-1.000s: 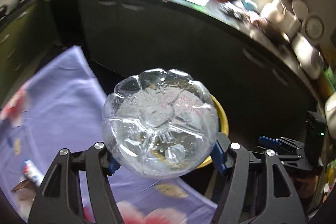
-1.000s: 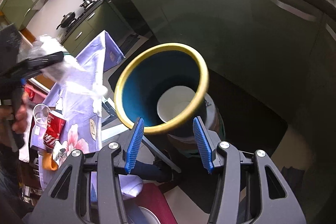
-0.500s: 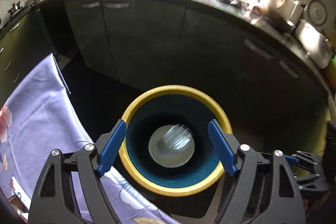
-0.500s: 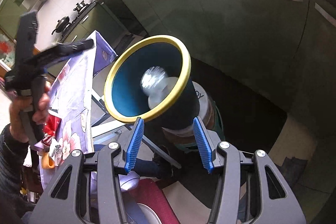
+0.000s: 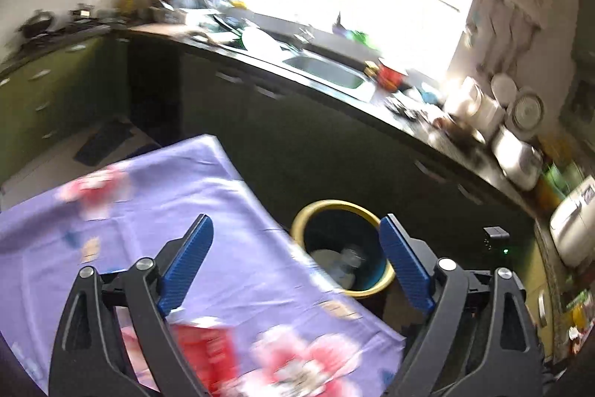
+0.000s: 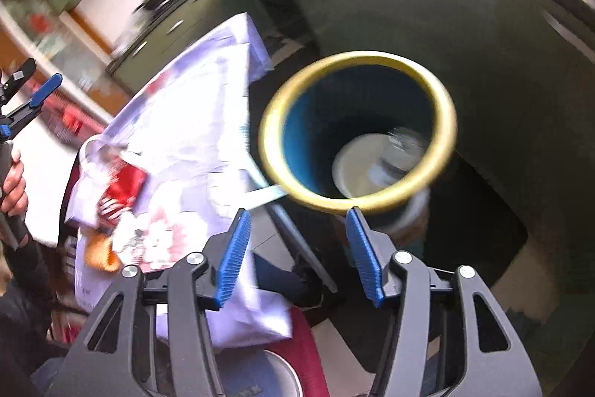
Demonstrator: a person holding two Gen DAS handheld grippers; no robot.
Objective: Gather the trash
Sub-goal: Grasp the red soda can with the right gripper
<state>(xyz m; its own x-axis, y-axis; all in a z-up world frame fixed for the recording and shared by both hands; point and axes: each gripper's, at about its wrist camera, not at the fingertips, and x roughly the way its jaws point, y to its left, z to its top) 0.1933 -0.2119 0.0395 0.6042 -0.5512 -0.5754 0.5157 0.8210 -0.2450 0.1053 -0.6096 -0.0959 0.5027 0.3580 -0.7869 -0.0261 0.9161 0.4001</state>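
Note:
A blue bin with a yellow rim stands on the floor beside the table; in the right wrist view its rim lies just beyond my right gripper. A clear plastic bottle lies at the bottom of the bin. My left gripper hovers over the table edge, its jaws opening wide with nothing between them; the right wrist view shows it at the far left in a hand. The right gripper's jaws are opening, pressing on nothing. A red packet lies on the table.
A purple floral cloth covers the table, with an orange scrap and a clear cup on it. Dark cabinets and a cluttered counter with a sink run behind the bin. A maroon seat is below my right gripper.
The left gripper let go of the clear bottle, which dropped into the bin. It then drew back and up over the table with wider jaws. The right gripper shifted a little and widened.

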